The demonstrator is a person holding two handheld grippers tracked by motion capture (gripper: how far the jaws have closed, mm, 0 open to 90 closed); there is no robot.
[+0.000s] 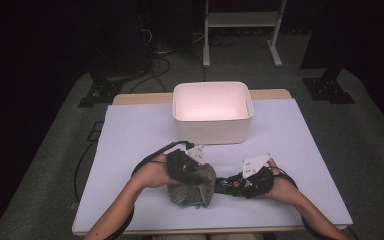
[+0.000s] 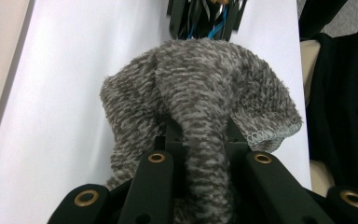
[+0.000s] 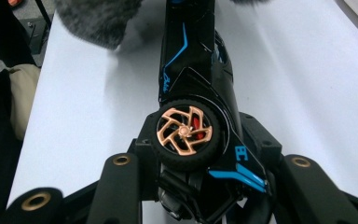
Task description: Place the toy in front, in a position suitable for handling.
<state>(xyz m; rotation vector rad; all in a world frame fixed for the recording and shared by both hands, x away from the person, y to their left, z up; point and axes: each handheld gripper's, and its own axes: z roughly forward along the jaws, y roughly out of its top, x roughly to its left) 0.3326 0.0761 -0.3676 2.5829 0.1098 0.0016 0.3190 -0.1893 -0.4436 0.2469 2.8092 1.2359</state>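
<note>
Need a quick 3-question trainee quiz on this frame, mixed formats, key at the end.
1. True or false: the left gripper is shut on the grey fuzzy cloth.
2. What does the right gripper hold? A) a cup B) the black toy car C) a sponge
3. Fill in: the white bin stands on the table's far side and looks ____ inside.

Key
1. True: a fold of cloth is pinched between the jaws.
2. B: jaws clamp it by a copper-spoked wheel.
3. Empty.
</note>
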